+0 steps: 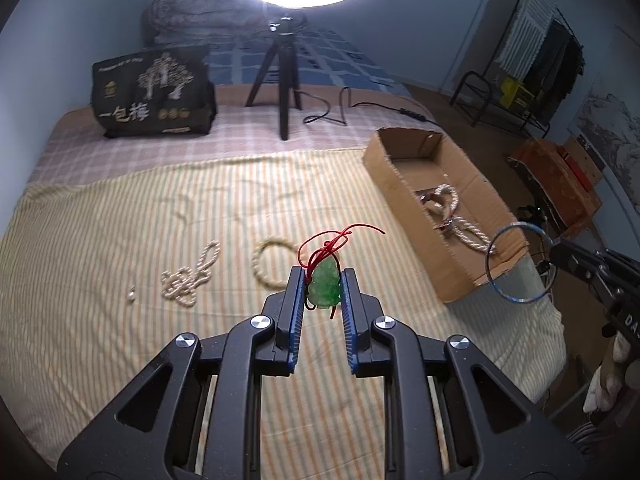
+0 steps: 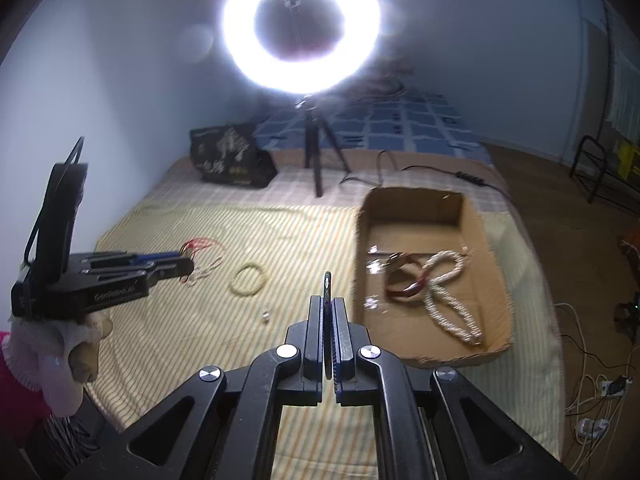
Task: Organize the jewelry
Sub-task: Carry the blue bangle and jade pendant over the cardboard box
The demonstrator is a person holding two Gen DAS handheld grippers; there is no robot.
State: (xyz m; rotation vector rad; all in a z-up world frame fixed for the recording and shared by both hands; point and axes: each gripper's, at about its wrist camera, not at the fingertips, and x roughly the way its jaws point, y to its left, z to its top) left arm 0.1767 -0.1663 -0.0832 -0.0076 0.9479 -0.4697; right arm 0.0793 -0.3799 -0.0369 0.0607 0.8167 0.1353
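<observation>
My left gripper (image 1: pixel 322 280) is shut on a green jade pendant (image 1: pixel 325 288) with a red cord (image 1: pixel 334 240), held above the striped cloth. My right gripper (image 2: pixel 327 308) is shut on a thin blue metal bangle (image 2: pixel 327 282), seen edge-on; in the left wrist view the bangle (image 1: pixel 493 280) hangs by the near corner of the cardboard box (image 1: pixel 394 176). The box (image 2: pixel 496 272) holds a pearl necklace (image 2: pixel 444 304) and a red bangle (image 2: pixel 404 292). On the cloth lie a beaded bracelet (image 1: pixel 260 266), a tangled pearl necklace (image 1: pixel 188 280) and a small earring (image 1: pixel 130 295).
A ring light on a black tripod (image 1: pixel 280 80) stands at the back of the bed with a black bag (image 1: pixel 152 94) to its left. A cable (image 1: pixel 344 108) runs behind the box. The bed's edge and floor cables (image 2: pixel 592 400) are on the right.
</observation>
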